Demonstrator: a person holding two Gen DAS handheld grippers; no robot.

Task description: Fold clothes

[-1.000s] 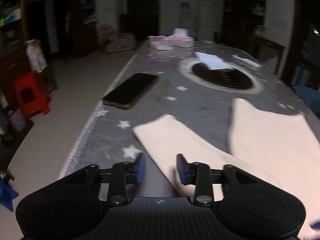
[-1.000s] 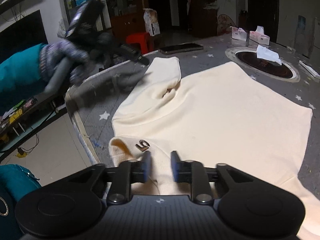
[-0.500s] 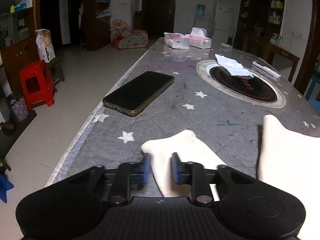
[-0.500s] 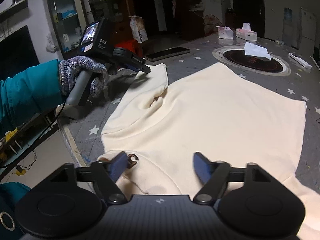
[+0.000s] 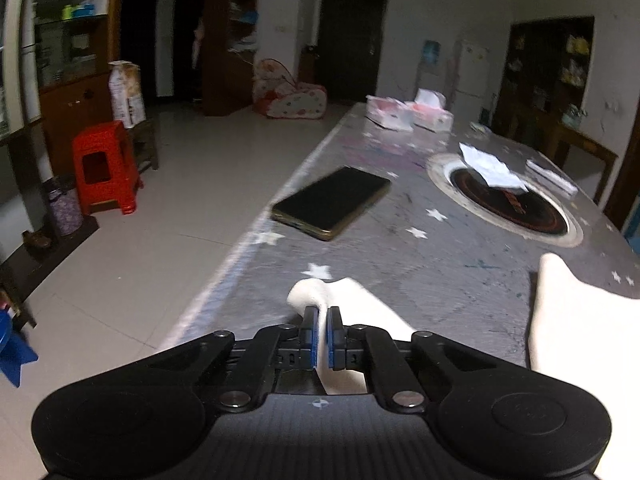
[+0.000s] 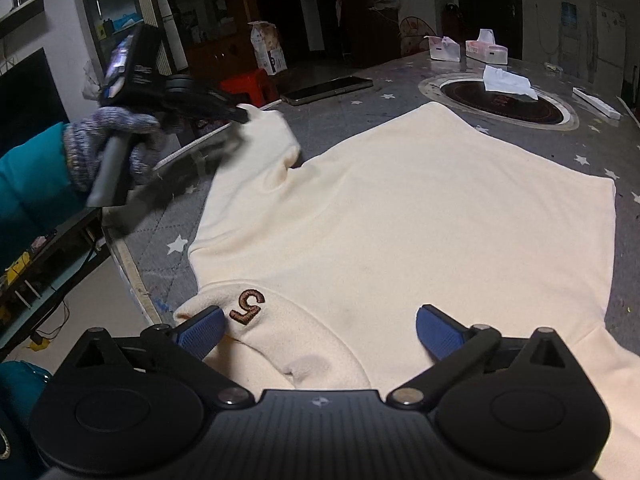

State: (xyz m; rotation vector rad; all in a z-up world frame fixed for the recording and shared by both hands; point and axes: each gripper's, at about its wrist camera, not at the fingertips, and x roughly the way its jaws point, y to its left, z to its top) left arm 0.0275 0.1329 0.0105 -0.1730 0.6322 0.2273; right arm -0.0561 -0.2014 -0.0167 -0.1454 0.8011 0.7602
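Observation:
A cream sweater (image 6: pixel 400 220) lies spread flat on the grey star-print table (image 6: pixel 172 240). Its left sleeve (image 5: pixel 348 300) runs up to my left gripper (image 5: pixel 323 312), which is shut on the cloth just behind the cuff. In the right wrist view a gloved hand holds that gripper (image 6: pixel 240 114) at the sleeve end (image 6: pixel 264 140), near the table's left edge. My right gripper (image 6: pixel 318 316) hovers over the near collar part with the brown embroidered "5" (image 6: pixel 248 306). Its jaws are opening wide, and the cloth lies between them untouched by the pads.
A dark phone (image 5: pixel 332 202) lies near the table's left edge beyond the sleeve. A round black hob inset (image 5: pixel 508 200) with white tissue (image 5: pixel 492 168) on it sits farther back, and tissue boxes (image 5: pixel 412 114) at the far end. A red stool (image 5: pixel 106 168) stands on the floor to the left.
My left gripper has closed on the sleeve end. My right gripper has opened from nearly shut on the collar cloth to fully wide, letting it go.

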